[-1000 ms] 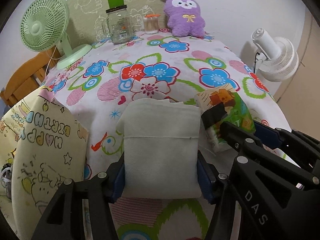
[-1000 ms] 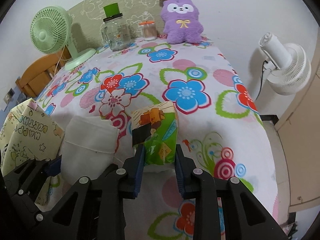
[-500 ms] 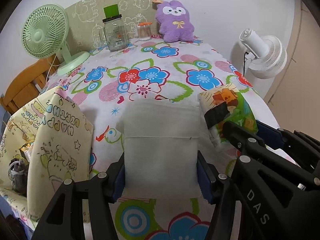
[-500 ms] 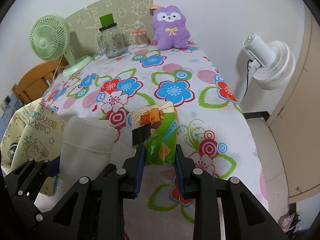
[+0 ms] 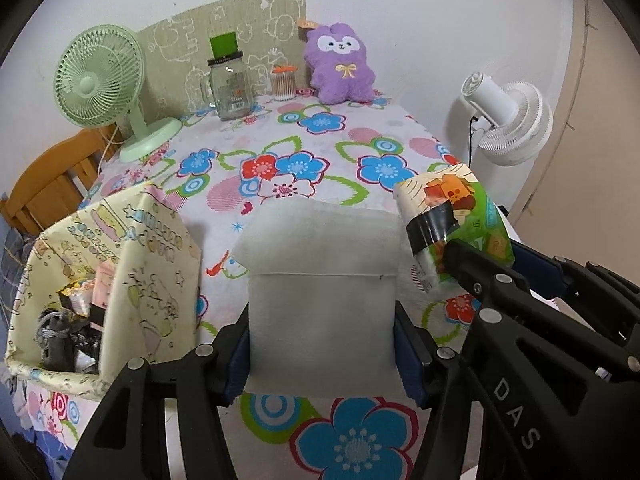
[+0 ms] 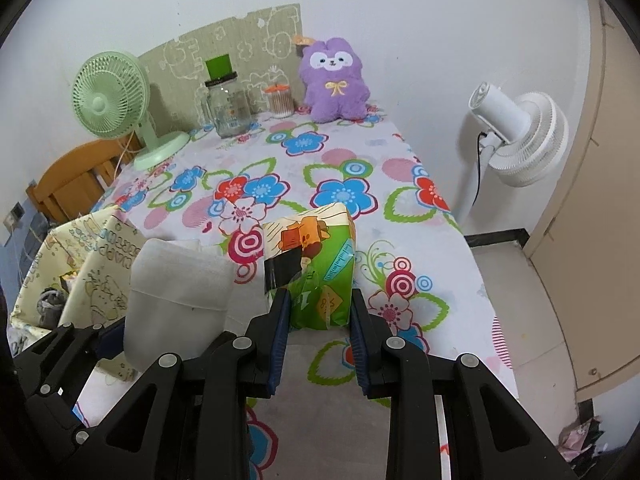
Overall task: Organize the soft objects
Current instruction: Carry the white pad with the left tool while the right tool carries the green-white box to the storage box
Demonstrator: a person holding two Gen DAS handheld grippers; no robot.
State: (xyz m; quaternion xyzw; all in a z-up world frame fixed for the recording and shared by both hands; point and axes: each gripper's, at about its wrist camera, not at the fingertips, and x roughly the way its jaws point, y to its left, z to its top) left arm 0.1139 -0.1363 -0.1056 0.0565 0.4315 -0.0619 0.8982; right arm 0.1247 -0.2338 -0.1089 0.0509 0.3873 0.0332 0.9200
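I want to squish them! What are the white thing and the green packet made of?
White pack: looks like matte, fuzzy cloth or tissue, a thin seam across it. Green packet: shiny crinkly plastic film, glare on its wrinkles. The contents of both are hidden.

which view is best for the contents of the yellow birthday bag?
Left wrist. The yellow bag shows its open mouth there, with dark items and packets inside. In the right wrist view the bag sits at the frame edge, partly hidden behind the white pack, interior barely visible.

Bag (image 5: 152, 280) at table (image 5: 340, 148) left edge; jar (image 5: 231, 86), plush (image 5: 340, 66) at far end.
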